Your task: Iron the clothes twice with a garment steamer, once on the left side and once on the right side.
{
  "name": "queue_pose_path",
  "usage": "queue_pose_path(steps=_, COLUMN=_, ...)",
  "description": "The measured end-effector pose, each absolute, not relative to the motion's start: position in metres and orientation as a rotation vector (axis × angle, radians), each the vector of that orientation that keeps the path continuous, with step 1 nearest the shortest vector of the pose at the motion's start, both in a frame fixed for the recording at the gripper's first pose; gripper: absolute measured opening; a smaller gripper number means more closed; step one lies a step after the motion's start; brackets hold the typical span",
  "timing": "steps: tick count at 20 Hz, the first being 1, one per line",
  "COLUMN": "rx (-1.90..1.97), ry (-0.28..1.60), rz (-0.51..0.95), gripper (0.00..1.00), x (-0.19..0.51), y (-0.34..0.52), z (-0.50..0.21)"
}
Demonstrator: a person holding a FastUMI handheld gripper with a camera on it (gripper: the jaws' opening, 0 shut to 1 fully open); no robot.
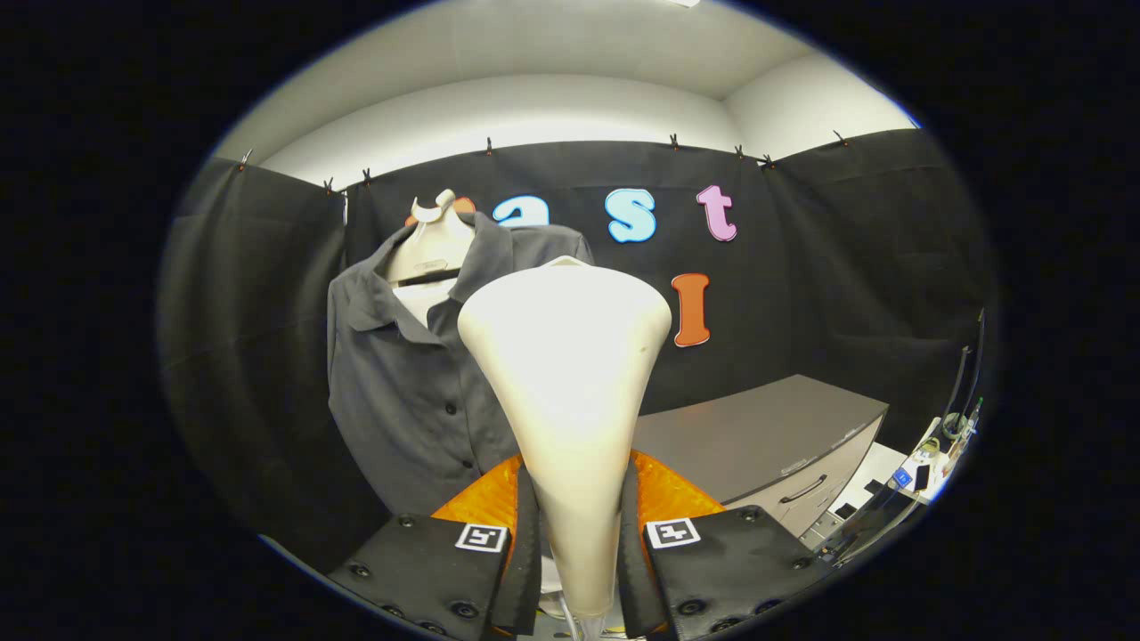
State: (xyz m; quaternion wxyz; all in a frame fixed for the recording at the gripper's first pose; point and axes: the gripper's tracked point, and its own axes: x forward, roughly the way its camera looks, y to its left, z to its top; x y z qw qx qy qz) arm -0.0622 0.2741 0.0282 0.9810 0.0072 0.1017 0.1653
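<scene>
Between your tongs (579, 543) stands the garment steamer (566, 374), both fingers pressed to its neck — the pick-up looks done. The head is raised, short of the grey shirt (401, 392) hanging beyond-left — both passes, left and right, seem yet to do.

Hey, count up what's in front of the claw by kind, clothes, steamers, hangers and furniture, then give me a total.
Clothes: 1, the grey shirt beyond the claw.
Steamers: 1, the garment steamer, gripped between the fingers of the claw.
Hangers: 1, the hanger form inside the shirt's collar.
Furniture: 1, the grey cabinet beside the shirt.
Total: 4
</scene>
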Motion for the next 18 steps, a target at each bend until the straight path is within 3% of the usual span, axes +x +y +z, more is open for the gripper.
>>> queue_pose_path(steps=9, rx=0.043, ry=0.124, rz=0.31, gripper=0.43, x=-0.059, y=0.22, z=0.068)
queue_pose_path(steps=18, rx=0.061, ry=0.124, rz=0.397, gripper=0.43, x=-0.051, y=0.207, z=0.075)
